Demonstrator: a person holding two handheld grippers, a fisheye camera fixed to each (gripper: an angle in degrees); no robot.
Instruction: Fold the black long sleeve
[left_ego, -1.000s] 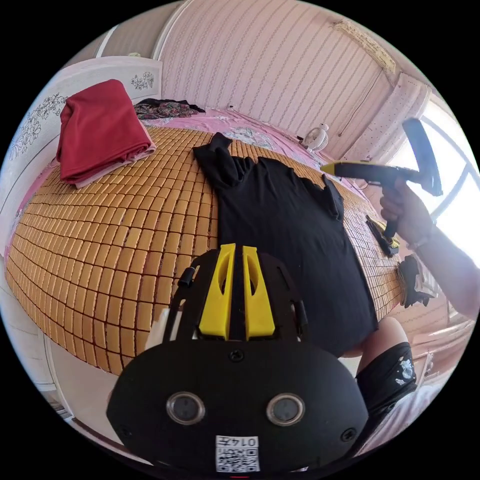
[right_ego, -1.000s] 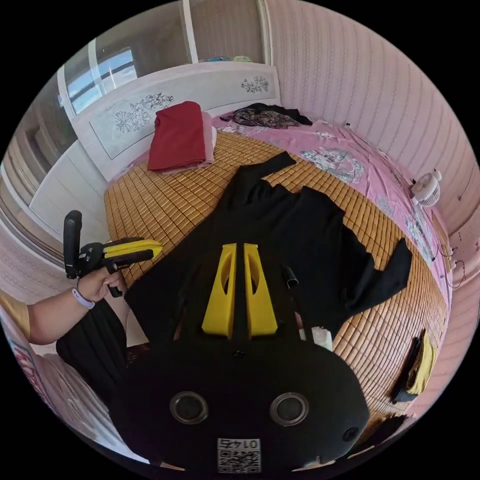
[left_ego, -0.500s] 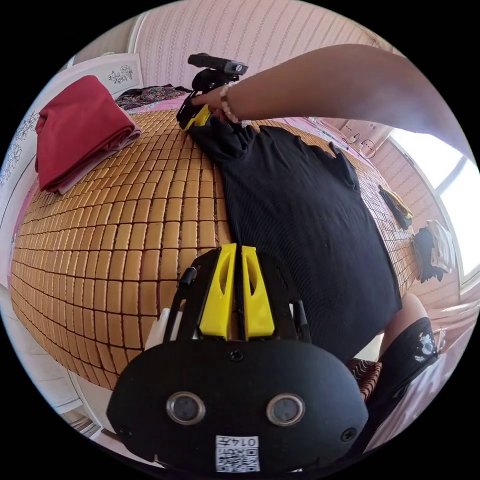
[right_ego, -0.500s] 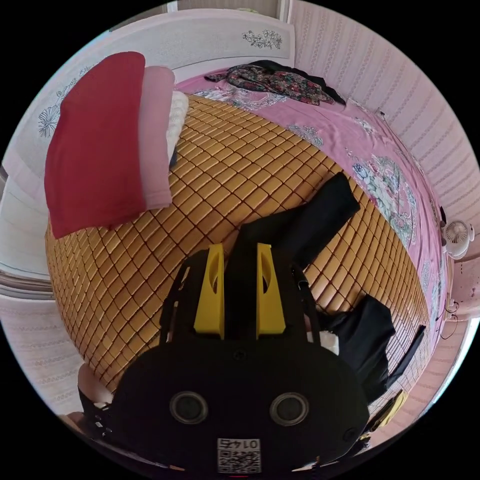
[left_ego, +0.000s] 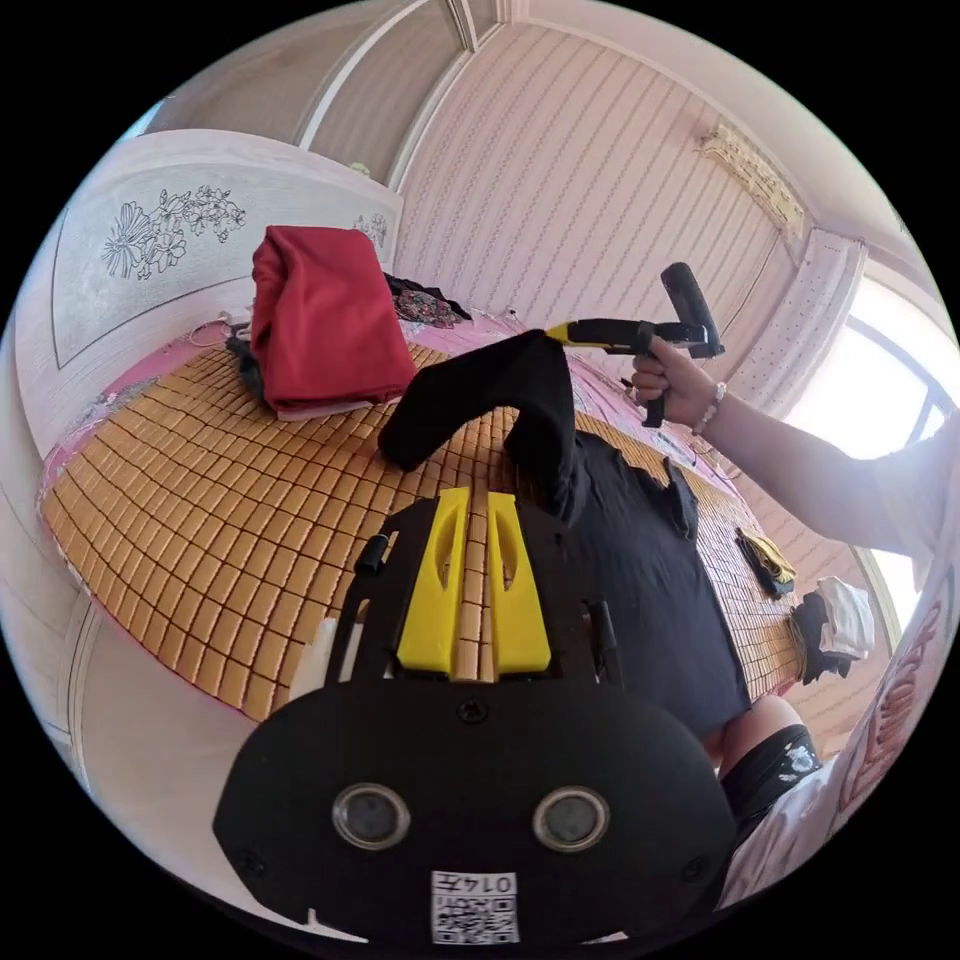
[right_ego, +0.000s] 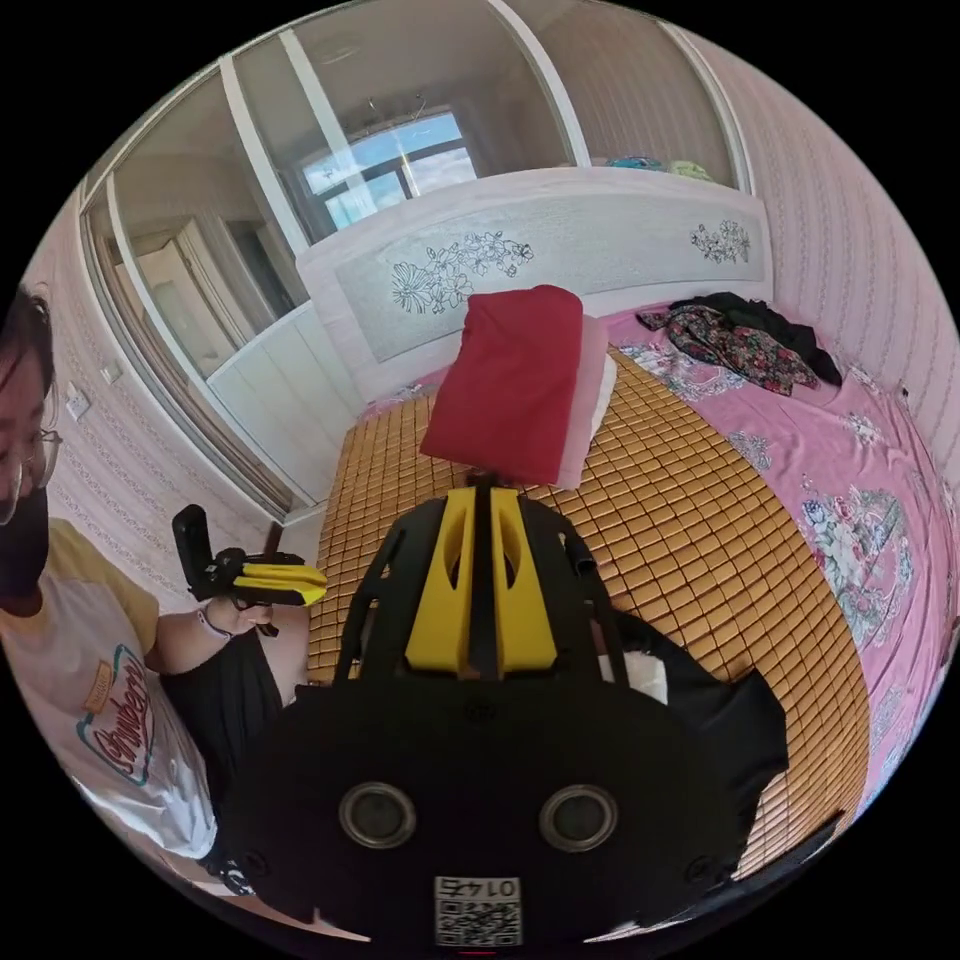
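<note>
The black long sleeve shirt (left_ego: 640, 570) lies flat on the bamboo mat (left_ego: 200, 500). One of its sleeves (left_ego: 500, 385) arches up off the mat, pinched at its fold by my right gripper (left_ego: 556, 335). In the right gripper view the right gripper (right_ego: 480, 492) is shut, with a strip of black sleeve (right_ego: 483, 570) between its yellow jaws, and part of the shirt (right_ego: 730, 705) shows below. My left gripper (left_ego: 470, 497) hovers over the mat's near edge, left of the shirt body, shut with nothing in it. The left gripper (right_ego: 312, 584) also appears in the person's hand.
A folded red and pink stack (left_ego: 320, 320) sits on the mat by the white headboard (right_ego: 560, 265). Floral clothes (right_ego: 740, 345) lie on the pink sheet. Small garments (left_ego: 770, 560) and a black and white pile (left_ego: 835, 625) lie past the shirt. The person (right_ego: 110, 700) stands at the bedside.
My right gripper reached the far sleeve, closed on it and lifted it off the mat into an arch. My left gripper stayed shut and empty near the mat's edge.
</note>
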